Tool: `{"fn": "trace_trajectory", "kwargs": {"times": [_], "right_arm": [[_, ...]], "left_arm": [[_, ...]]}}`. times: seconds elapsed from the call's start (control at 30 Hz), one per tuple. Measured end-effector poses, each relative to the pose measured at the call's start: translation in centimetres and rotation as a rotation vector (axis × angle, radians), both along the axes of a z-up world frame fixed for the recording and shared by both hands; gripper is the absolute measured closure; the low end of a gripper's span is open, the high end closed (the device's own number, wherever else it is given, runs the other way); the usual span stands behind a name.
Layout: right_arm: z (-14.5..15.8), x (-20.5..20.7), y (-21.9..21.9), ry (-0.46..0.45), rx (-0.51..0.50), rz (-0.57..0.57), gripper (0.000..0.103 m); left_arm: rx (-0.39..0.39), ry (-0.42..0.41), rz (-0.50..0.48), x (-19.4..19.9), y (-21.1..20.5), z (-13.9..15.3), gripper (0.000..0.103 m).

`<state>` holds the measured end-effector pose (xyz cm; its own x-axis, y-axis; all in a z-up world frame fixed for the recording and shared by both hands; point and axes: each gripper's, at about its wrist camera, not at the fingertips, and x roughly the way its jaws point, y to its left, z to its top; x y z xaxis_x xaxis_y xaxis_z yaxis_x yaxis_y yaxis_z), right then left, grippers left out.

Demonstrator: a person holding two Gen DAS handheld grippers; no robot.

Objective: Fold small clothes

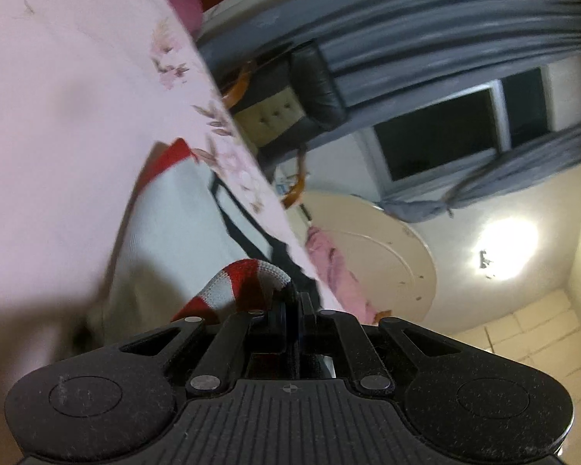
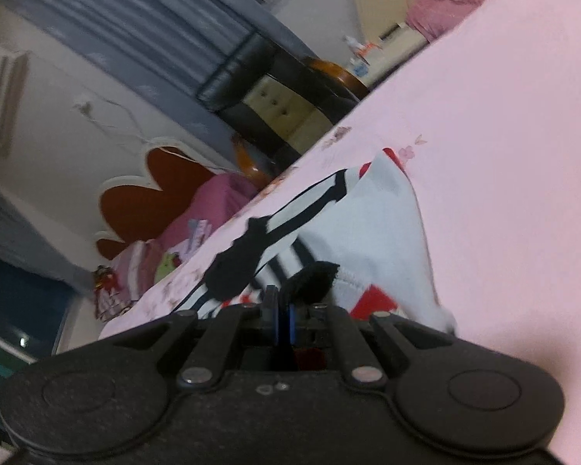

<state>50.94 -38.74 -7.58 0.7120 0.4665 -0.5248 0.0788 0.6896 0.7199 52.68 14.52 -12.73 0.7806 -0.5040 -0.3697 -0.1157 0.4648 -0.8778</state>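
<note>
the biggest thing i see is the pink sheet (image 1: 66, 89) with a faint flower print along its edge; it looks like a bed, and it fills the left half of my left wrist view and the right half of the right wrist view (image 2: 503, 124). both pictures are tilted hard and blurred. behind the bed edge i make out grey curtains (image 1: 426, 38), a dark window (image 1: 437, 135), a dark padded chair (image 1: 317, 81) and a lit ceiling lamp (image 1: 507, 248) at the right of the left view.

next in size is the small garment (image 1: 182, 209), white with red trim and black stripes, lying on the pink sheet at the centre of the left view and just above centre-bottom in the right view (image 2: 383, 217). it is lifted at the near side and stretched toward both cameras.

my left hand-held gripper (image 1: 290, 310) sits at lower centre of its view, jaws pressed together on a red-and-white striped edge of the small garment, which bunches up just left of the fingertips.

my right hand-held gripper (image 2: 282, 306) is at lower centre of its view, jaws together too, pinching a black piece of the same garment that sticks up just right of the tips.
</note>
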Motion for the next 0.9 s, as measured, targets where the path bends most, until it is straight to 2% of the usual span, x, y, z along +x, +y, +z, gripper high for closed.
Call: {"fn": "trace_trajectory", "kwargs": {"times": [0.1, 0.13, 0.2, 0.23, 0.27, 0.33, 0.37, 0.4, 0.47, 0.53, 0.57, 0.6, 0.63, 0.67, 0.7, 0.8, 0.9], "right_arm": [[-2.2, 4.2, 0.2, 0.05, 0.018, -0.016, 0.097], [-2.8, 5.1, 0.0, 0.061, 0.036, -0.015, 0.092], [-3.8, 6.5, -0.6, 0.064, 0.059, -0.029, 0.075], [-3.9, 6.9, -0.8, 0.052, 0.044, -0.047, 0.059], [-3.9, 7.0, -1.0, 0.026, 0.026, -0.064, 0.049], [-3.9, 6.9, -1.6, -0.014, 0.01, -0.083, 0.049], [-3.8, 6.7, -2.2, -0.033, 0.015, -0.102, 0.049], [-3.8, 6.5, -2.6, -0.046, 0.018, -0.116, 0.049], [-3.7, 6.1, -3.2, -0.066, -0.009, -0.116, 0.049], [-3.2, 5.3, -3.3, -0.093, -0.047, -0.073, 0.049], [-2.9, 4.6, -3.1, -0.104, -0.107, -0.038, 0.051], [-2.5, 4.1, -2.7, -0.113, -0.168, -0.004, 0.051], [-2.1, 3.7, -2.2, -0.123, -0.245, 0.036, 0.052], [-1.9, 2.9, -1.7, -0.133, -0.337, 0.086, 0.053], [-1.8, 2.3, -1.2, -0.141, -0.397, 0.125, 0.053], [-1.9, 1.8, 0.2, -0.161, -0.554, 0.231, 0.053], [-1.7, 2.0, 2.3, -0.222, -0.687, 0.316, 0.055]], "left_arm": [[-0.011, 0.014, -0.006, 2.7, 0.3, -1.8, 0.098], [-0.007, 0.018, -0.001, 3.3, 0.4, -2.2, 0.098], [-0.023, 0.009, -0.007, 4.0, 0.5, -2.9, 0.098], [-0.028, -0.009, -0.015, 4.1, 0.5, -3.1, 0.098], [-0.012, -0.019, -0.029, 4.2, 0.5, -3.0, 0.098], [0.012, -0.047, -0.051, 4.5, 0.1, -2.9, 0.096], [0.019, -0.058, -0.06, 4.7, 0.1, -2.9, 0.082], [0.027, -0.074, -0.056, 4.8, 0.2, -2.7, 0.052], [0.043, -0.104, -0.006, 4.6, 0.8, -2.3, 0.026], [0.033, -0.125, -0.011, 4.4, 1.8, -1.8, 0.026], [0.047, -0.128, -0.019, 4.0, 2.2, -1.4, 0.027], [0.121, -0.136, -0.045, 3.7, 2.4, -0.6, 0.03], [0.267, -0.156, -0.088, 3.1, 2.2, 0.6, 0.036], [0.357, -0.156, -0.119, 2.9, 1.9, 1.1, 0.046], [0.432, -0.144, -0.167, 2.9, 1.7, 1.5, 0.05], [0.653, -0.148, -0.331, 3.3, -0.5, 2.7, 0.051], [0.895, -0.204, -0.542, 4.2, -4.7, 3.7, 0.051]]}}
